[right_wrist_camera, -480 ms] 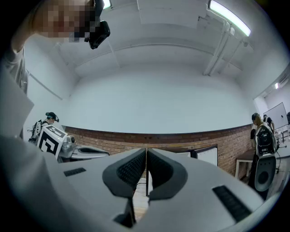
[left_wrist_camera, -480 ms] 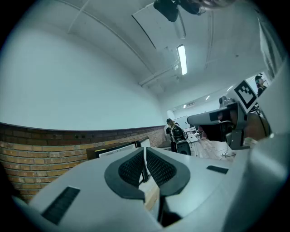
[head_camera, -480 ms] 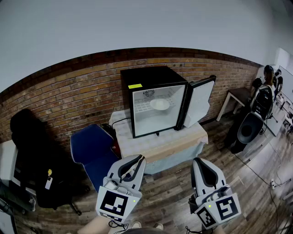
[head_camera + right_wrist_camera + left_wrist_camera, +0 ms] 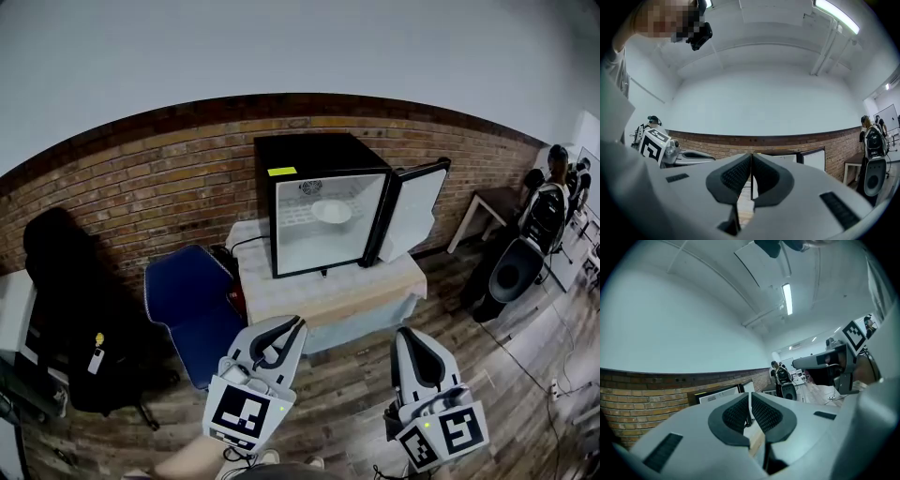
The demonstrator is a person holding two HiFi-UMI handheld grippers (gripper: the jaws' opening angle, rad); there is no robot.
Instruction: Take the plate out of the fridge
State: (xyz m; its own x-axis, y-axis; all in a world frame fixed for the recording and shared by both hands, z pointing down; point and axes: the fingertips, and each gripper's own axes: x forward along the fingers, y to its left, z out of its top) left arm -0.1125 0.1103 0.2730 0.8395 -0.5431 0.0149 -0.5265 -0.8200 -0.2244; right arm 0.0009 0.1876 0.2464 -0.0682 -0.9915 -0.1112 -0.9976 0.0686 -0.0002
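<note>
A black mini fridge (image 4: 319,202) stands on a cloth-covered table (image 4: 328,291) against the brick wall, its door (image 4: 412,211) swung open to the right. A white plate (image 4: 332,213) rests on the wire shelf inside. My left gripper (image 4: 292,326) and right gripper (image 4: 410,336) are held low in front of the table, well short of the fridge, both shut and empty. In the left gripper view the left gripper's pads (image 4: 750,411) meet with nothing between them, and the fridge (image 4: 719,393) shows beyond. In the right gripper view the right gripper's pads (image 4: 751,173) also meet.
A blue chair (image 4: 192,305) stands left of the table and a black bag or chair (image 4: 80,328) further left. A small white side table (image 4: 487,211) and a person (image 4: 546,211) by a dark chair (image 4: 516,272) are at the right. Wooden floor lies between me and the table.
The view has shifted slightly; the fridge sits a little further right and up in the picture. Both grippers keep the same shut pose in front of me.
</note>
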